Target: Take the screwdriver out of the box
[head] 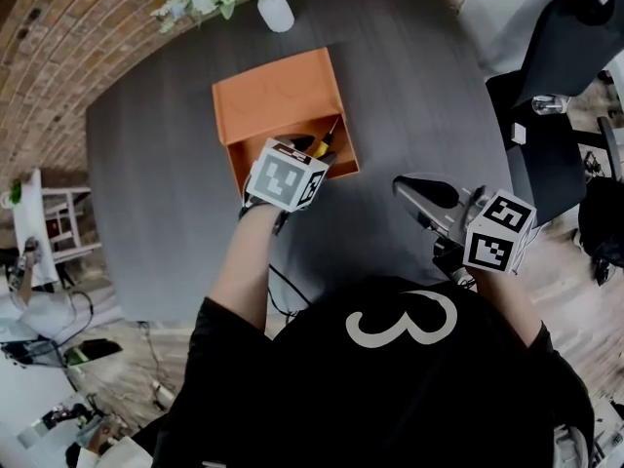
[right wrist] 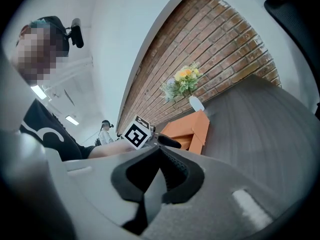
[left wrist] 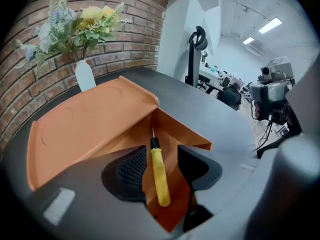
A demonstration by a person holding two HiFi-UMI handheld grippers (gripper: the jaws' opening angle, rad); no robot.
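Observation:
An orange box point(head: 278, 91) stands open on the dark table point(head: 146, 183). The yellow-handled screwdriver point(head: 324, 139) lies at the box's near right corner, its thin shaft pointing away. In the left gripper view the yellow handle point(left wrist: 160, 176) sits between the two pads of my left gripper point(left wrist: 160, 169), with a strip of orange showing on each side of it; the jaws stand open around it. My left gripper point(head: 314, 152) is at the box's front wall. My right gripper point(head: 409, 188) hovers over the table to the right, shut and empty point(right wrist: 161, 151).
A white vase point(head: 276, 13) with flowers stands behind the box by the brick wall. A black office chair point(head: 556, 76) is beyond the table's right edge. From the right gripper view the box point(right wrist: 187, 131) and the left gripper's marker cube point(right wrist: 137, 133) show ahead.

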